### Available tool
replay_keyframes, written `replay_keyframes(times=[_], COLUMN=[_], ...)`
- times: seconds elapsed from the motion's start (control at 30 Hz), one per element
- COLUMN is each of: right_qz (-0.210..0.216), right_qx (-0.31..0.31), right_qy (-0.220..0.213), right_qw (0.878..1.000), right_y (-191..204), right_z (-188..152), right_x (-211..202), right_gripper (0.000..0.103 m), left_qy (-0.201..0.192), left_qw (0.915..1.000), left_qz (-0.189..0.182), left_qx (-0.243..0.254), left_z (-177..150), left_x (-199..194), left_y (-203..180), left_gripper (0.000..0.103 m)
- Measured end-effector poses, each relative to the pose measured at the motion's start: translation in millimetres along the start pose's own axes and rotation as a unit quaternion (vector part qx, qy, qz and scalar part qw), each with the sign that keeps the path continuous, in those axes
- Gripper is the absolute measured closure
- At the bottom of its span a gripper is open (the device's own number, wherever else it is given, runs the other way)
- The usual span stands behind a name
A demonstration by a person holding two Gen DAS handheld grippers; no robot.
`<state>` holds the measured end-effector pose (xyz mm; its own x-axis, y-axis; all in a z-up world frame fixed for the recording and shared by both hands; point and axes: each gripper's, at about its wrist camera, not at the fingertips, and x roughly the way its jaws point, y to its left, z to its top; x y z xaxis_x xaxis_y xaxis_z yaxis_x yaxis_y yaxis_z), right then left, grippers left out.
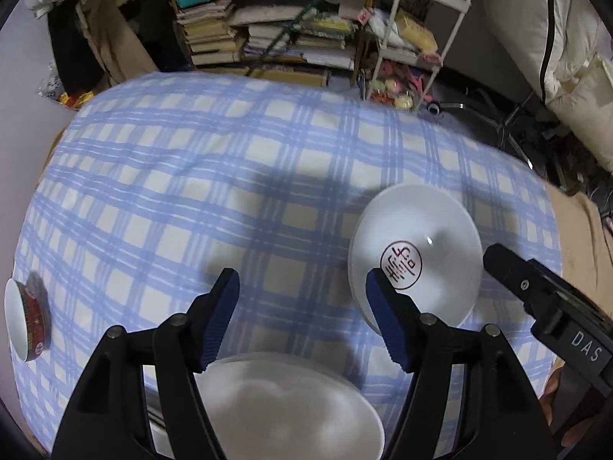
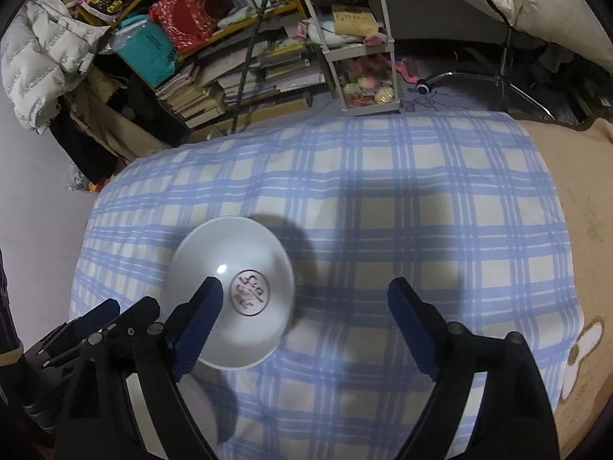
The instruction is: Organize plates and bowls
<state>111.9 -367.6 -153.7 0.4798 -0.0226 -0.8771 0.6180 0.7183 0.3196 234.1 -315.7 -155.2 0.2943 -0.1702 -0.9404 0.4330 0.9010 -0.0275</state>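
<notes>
- both claws hang above the blue checked cloth (image 2: 383, 176); i hold nothing in either one
- left gripper (image 1: 302, 291): jaws spread wide, nothing between the pads; right gripper (image 2: 306, 303): jaws likewise wide apart and bare
- stamped white bowl (image 1: 421, 237), red seal mark inside, sits upright on the cloth; in the right wrist view it lies just ahead of my left-hand pad, not between the 2 fingers
- plain white dish (image 1: 283, 402) lies directly under the left gripper at the near edge of the cloth; a second rim seems to peek out beneath it, but i cannot confirm a stack
- red-patterned bowl (image 1: 27, 318) sits at the far left edge of the cloth, well apart from the other 2 pieces
- judgement: sorting looks early, the pieces are scattered and not nested by kind
- risk 1: the cloth is soft and rumpled, so a bowl pinched by 1 rim could tip or slide as i close
- risk 2: glazed ware is slick; a shallow bite on the rim may let it slip and chip against the dish below
- risk 3: the 2 grippers sit near each other by the stamped bowl and could collide
</notes>
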Motion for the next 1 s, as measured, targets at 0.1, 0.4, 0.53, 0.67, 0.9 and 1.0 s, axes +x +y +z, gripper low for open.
replay_keyframes(times=[0.1, 0.4, 0.53, 0.67, 0.9, 1.0], right_qz=[-0.004, 0.044, 0.027, 0.057, 0.053, 0.053], right_qx=[0.002, 0.035, 0.012, 0.017, -0.004, -0.012], right_qy=[0.006, 0.035, 0.042, 0.058, 0.045, 0.041], right_qw=[1.000, 0.998, 0.999, 0.997, 0.998, 0.998], right_y=[-7, -17, -9, -8, 3, 7], right_z=[1, 2, -1, -5, -12, -16], right_x=[8, 25, 32, 42, 46, 38], right_gripper=[0.011, 0.011, 0.031, 0.087, 0.094, 0.094], left_qy=[0.015, 0.019, 0.013, 0.025, 0.036, 0.026], left_qw=[0.9999, 0.9998, 0.9996, 0.9988, 0.9982, 0.9986], left_qz=[0.000, -0.010, -0.019, -0.031, -0.046, -0.038], left_qx=[0.005, 0.004, 0.016, 0.027, 0.014, 0.024], left_z=[1, 4, 7, 6, 5, 2], left_x=[12, 28, 30, 36, 32, 21], left_y=[-6, -14, -17, -21, -20, -20], left_gripper=[0.035, 0.035, 0.067, 0.088, 0.096, 0.096])
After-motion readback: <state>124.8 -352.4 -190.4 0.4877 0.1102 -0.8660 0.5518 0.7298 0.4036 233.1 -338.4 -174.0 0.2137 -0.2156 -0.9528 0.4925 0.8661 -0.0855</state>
